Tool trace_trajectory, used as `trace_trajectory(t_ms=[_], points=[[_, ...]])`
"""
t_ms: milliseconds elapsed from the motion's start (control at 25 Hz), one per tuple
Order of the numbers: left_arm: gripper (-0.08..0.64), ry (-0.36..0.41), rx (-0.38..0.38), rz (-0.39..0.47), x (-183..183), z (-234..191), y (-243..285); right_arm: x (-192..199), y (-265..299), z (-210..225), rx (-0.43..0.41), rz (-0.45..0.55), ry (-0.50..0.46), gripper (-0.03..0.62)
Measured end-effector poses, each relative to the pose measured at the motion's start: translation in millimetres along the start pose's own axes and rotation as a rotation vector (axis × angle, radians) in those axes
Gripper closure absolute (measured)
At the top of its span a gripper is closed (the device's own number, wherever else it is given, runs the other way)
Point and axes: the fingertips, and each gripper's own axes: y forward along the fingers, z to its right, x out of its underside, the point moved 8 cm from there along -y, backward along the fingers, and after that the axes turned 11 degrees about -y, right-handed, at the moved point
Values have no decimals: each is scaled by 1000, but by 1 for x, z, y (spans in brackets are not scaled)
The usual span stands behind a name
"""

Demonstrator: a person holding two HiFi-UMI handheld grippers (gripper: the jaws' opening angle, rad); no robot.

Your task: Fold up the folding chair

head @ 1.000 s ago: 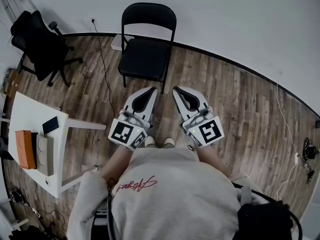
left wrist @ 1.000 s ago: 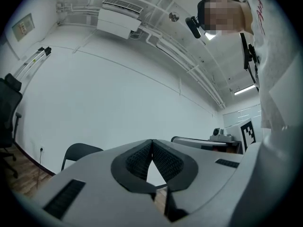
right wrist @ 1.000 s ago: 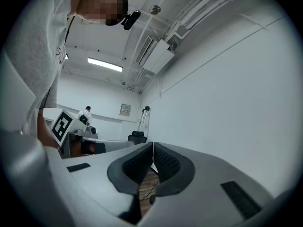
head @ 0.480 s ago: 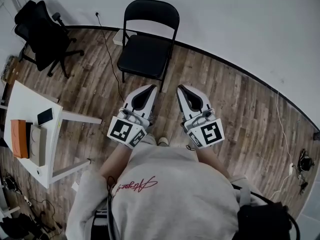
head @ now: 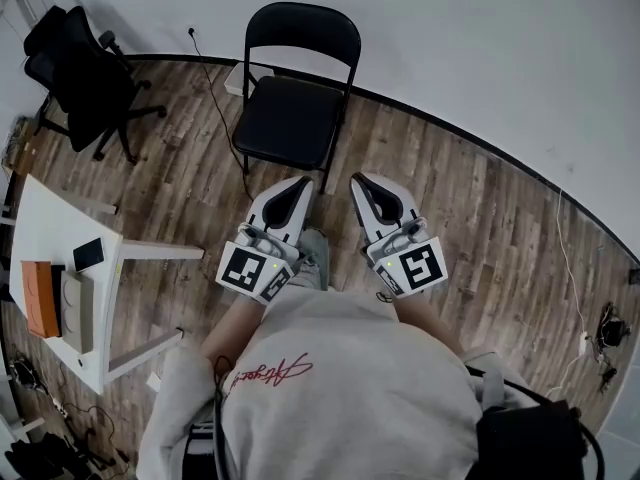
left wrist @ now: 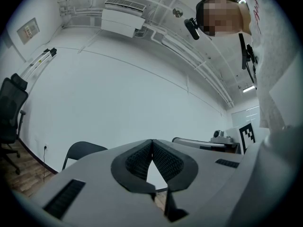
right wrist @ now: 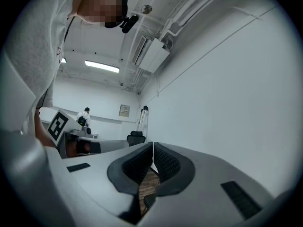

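Note:
A black folding chair [head: 296,93] stands unfolded on the wood floor against the white wall, its seat flat and its back upright. My left gripper [head: 304,181] and right gripper [head: 355,179] are held side by side a short way in front of the seat's front edge, both pointing at the chair. Both are shut with nothing between their pads. In the left gripper view the chair's back [left wrist: 81,151] shows low at the left behind my left gripper [left wrist: 152,141]. The right gripper view shows my right gripper [right wrist: 153,144] against the white wall, with no chair in sight.
A black office chair [head: 80,68] stands at the far left. A white table [head: 40,258] at the near left carries a phone [head: 88,254] and an orange box [head: 38,298]. A cable [head: 215,108] runs across the floor left of the folding chair. Another person [right wrist: 84,117] stands far off.
Both grippers have moved a little closer to the folding chair, and the person's leg now shows between them. Their jaws stayed shut. The chair has not moved.

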Motion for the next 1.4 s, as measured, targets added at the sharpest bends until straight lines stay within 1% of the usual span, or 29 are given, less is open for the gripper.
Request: trace_trajectory(t_ms=[120,280,440,600,760,960,1040,1120,1200,1280,1360,1400], points=[[543,-4,10,-11,-1,-30,25,12,30,18,12,-18,-10,574],[543,-10,24,-9,-8,-82,63,34,85,46,23,-39,-8,574],[543,-14,40,-39,-23,-139,108,52,150,78,18,-68,-18,574],[543,-7,59,-57,-41,-180,146,59,201,108,47,-61,-19,574],[543,-1,57,-81,-45,-206,170,66,231,123,78,-70,-6,574],[543,-22,34,-80,-40,-215,185,77,242,135,80,-107,8,574],[543,-34,14,-77,-38,-218,190,81,243,140,76,-111,9,574],[542,-58,-16,-74,-36,-222,194,87,245,147,67,-123,13,574],[541,-91,-42,-88,-30,-227,196,95,246,153,56,-130,24,574],[541,-137,-67,-115,-16,-235,196,104,246,159,22,-106,34,574],[541,-218,-94,-132,6,-250,194,118,247,165,-36,-58,58,574],[538,-282,-108,-143,21,-259,192,128,247,169,-53,-45,73,574]])
